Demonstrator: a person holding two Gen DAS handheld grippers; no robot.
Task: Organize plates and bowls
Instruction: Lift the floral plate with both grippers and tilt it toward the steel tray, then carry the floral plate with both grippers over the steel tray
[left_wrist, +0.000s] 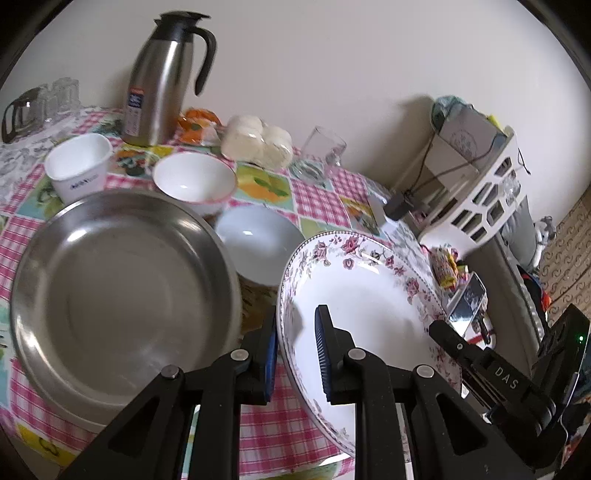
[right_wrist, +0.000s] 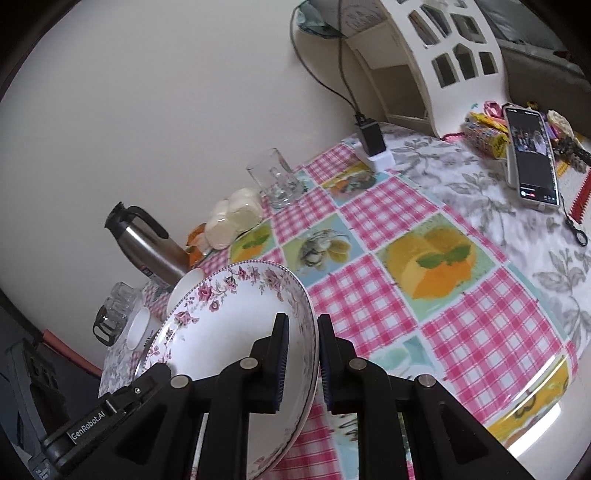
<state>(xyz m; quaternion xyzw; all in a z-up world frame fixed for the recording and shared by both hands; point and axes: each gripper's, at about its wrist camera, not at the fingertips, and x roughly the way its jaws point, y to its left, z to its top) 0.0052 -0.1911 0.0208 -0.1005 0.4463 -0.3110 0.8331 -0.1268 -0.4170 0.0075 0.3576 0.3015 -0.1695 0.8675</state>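
The flowered plate (left_wrist: 369, 295) is held off the checked tablecloth (right_wrist: 369, 295), tilted, near the table's front edge and just right of the steel plate (left_wrist: 122, 291). Its rim is straddled by both grippers. The left gripper (left_wrist: 295, 350) is seen with one pad outside the rim and one inside on the white well; the inner pad appears to stand a little off the glaze, so a firm pinch cannot be confirmed. The right gripper (right_wrist: 300, 360) is closed on the opposite rim, the thin edge clamped between both pads.

Handling, as judged: glazed ceramic, stiff, fairly heavy, brittle, and slick under rubber pads. The rim is the only practical hold; grips on opposite sides are best, so the plate does not swing or slip out. Contact with the steel plate should be soft to avoid chipping.

View differences. In the left wrist view the rest of the stackable ware is shown: a pale bowl (left_wrist: 258, 240), a white bowl (left_wrist: 195, 181), a white cup (left_wrist: 79, 166), with a steel flask (left_wrist: 162, 81) and a glass (left_wrist: 325, 151) behind. In the right wrist view most of that is hidden behind the tilted plate; instead open tablecloth is shown on the right, with a phone (right_wrist: 532, 155) and a white rack (right_wrist: 443, 48) at the far side.
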